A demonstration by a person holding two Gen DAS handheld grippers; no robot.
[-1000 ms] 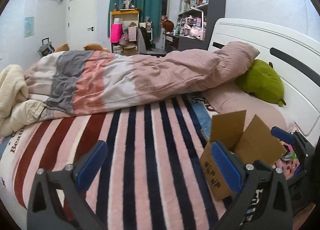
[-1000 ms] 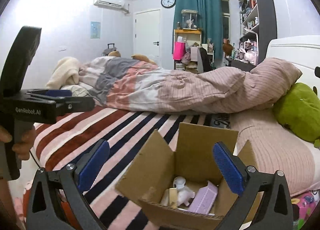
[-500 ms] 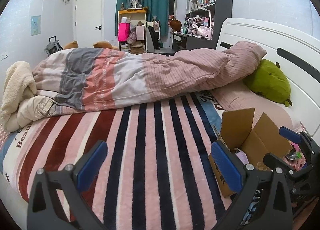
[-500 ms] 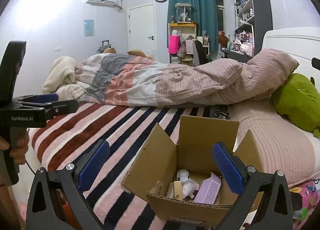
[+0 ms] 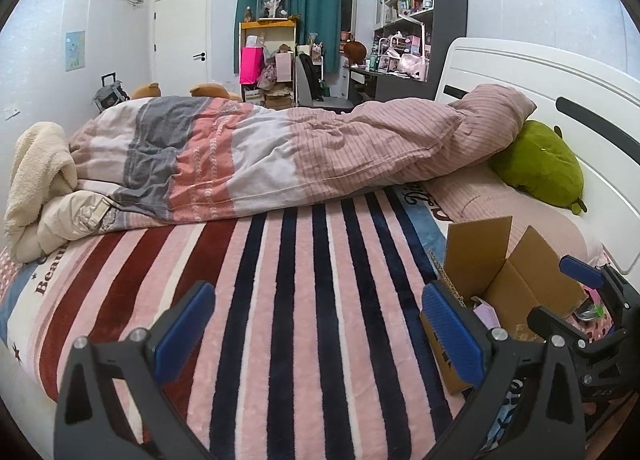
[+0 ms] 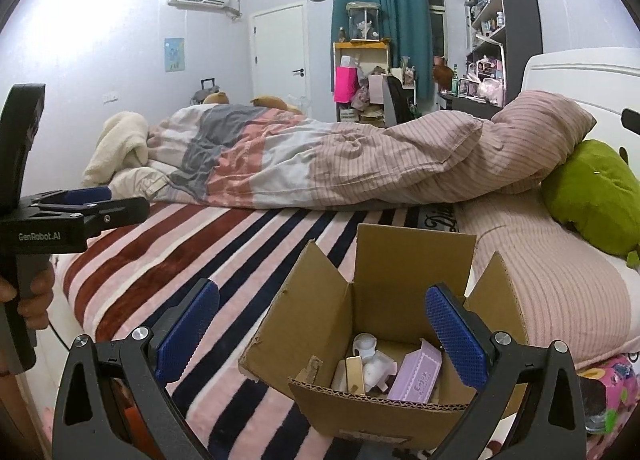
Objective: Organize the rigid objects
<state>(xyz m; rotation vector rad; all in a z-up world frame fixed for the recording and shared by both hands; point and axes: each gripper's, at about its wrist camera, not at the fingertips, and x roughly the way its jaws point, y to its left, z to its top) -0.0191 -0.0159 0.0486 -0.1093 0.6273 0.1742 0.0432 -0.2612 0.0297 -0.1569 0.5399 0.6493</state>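
The right gripper [image 6: 322, 334] is held spread wide and empty over an open cardboard box [image 6: 384, 292] on the striped blanket [image 5: 280, 300]; a purple case [image 6: 416, 378] lies inside. The left gripper [image 5: 316, 334], likewise released, is kept beside the box. A rumpled duvet [image 5: 300, 151] lies beyond.

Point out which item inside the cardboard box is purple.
The flat lilac box leaning at the right inside the cardboard box; the items beside it are white and cream.

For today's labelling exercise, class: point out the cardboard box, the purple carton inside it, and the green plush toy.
cardboard box [image 6: 414, 260], right wrist view, on its back flap.
purple carton [image 6: 416, 374], right wrist view, on its printed face.
green plush toy [image 5: 538, 163], left wrist view, on its body.
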